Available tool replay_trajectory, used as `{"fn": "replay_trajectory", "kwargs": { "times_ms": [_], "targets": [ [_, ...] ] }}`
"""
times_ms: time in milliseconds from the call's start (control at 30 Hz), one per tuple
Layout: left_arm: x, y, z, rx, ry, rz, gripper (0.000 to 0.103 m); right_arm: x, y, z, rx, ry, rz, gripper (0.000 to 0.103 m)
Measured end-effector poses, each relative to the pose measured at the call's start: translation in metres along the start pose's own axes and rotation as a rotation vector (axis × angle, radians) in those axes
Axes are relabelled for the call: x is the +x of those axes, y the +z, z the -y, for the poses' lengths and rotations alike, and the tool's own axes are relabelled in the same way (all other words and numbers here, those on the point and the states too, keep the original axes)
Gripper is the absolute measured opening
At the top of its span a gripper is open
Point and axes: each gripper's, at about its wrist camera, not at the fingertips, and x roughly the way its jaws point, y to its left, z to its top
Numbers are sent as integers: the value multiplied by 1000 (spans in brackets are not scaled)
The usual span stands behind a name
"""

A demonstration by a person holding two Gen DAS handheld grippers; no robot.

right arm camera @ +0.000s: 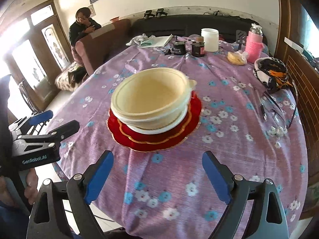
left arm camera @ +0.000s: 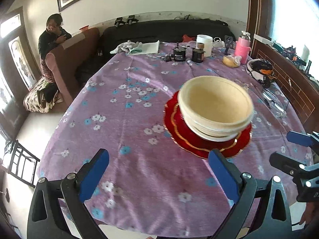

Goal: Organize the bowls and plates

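Observation:
A stack of cream bowls (left arm camera: 216, 104) (right arm camera: 151, 97) sits on a white plate (right arm camera: 147, 129), which rests on red plates with gold trim (left arm camera: 179, 137) (right arm camera: 151, 141) on the purple flowered tablecloth. My left gripper (left arm camera: 159, 169) is open and empty, above the cloth near the table's front edge, left of the stack. My right gripper (right arm camera: 157, 172) is open and empty, just in front of the stack. Each gripper shows at the edge of the other's view: the right one (left arm camera: 295, 149), the left one (right arm camera: 51, 121).
At the table's far side stand a white jar (left arm camera: 204, 42), dark jars (left arm camera: 179, 54), a pink bottle (left arm camera: 242, 48), a folded cloth (left arm camera: 137, 47) and a bread bag (left arm camera: 231, 60). A patterned cap (right arm camera: 272, 73) and glasses (right arm camera: 279, 109) lie right. A person sits by the sofa (left arm camera: 51, 39).

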Motion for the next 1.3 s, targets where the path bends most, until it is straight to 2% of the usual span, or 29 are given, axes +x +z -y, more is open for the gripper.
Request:
{"fn": "replay_trajectory", "kwargs": {
  "times_ms": [100, 300, 633, 967, 1300],
  "targets": [
    [-4, 0, 10, 18, 47, 2, 100, -5, -2, 8, 5, 13, 8, 93],
    [-15, 4, 16, 29, 56, 22, 100, -13, -1, 17, 17, 34, 40, 94],
    [-12, 1, 14, 72, 125, -16, 100, -8, 4, 7, 6, 61, 48, 94],
    [0, 1, -2, 37, 103, -53, 100, -3, 7, 1, -2, 48, 43, 94],
    [8, 2, 3, 55, 81, -65, 100, 1, 8, 4, -4, 28, 25, 95]
  ]
}}
